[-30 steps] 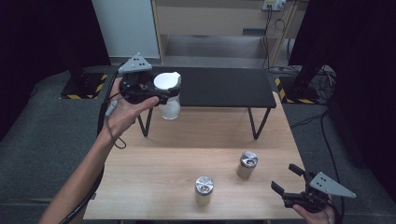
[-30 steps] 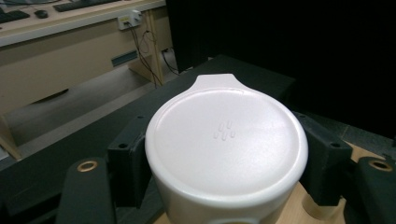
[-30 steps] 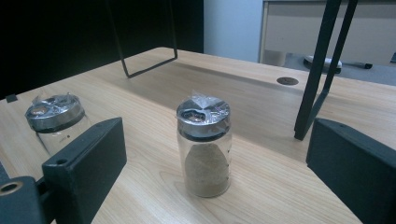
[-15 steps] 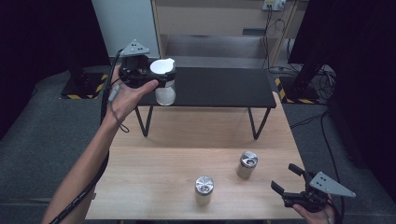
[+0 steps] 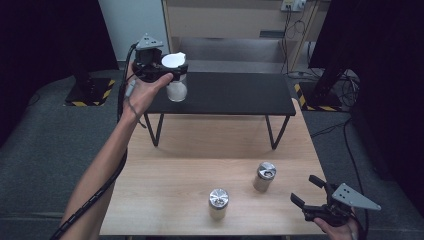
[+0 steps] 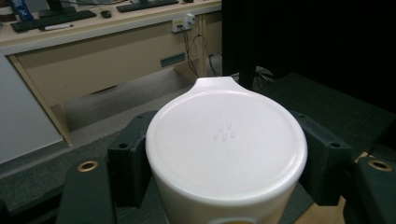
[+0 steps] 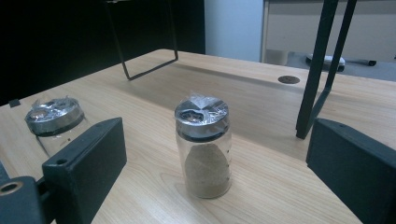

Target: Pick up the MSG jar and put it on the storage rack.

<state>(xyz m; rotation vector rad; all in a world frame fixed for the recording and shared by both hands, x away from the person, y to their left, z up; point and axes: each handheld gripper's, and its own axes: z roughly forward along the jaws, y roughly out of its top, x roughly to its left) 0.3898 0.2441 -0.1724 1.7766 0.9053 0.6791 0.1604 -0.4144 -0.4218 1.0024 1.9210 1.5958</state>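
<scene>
Pinching a white-lidded jar [image 5: 176,80], the left gripper [image 5: 162,70] is hovering over the black shelf's [image 5: 235,95] left edge; two jars remain, right gripper [image 5: 312,197] spread.

The person's left arm is stretching far forward from the bottom left of the high view, palm turned up, the left hand [image 5: 145,90] carrying the left gripper [image 5: 170,75] raised at the far end of the reach, its jaws clamping tight on a white-lidded jar [image 6: 226,154]. The right hand [image 5: 340,229] is resting low at the near right corner, and the right gripper [image 5: 306,191] is pointing inward, its two black jaws standing wide apart and gripping nothing.
</scene>
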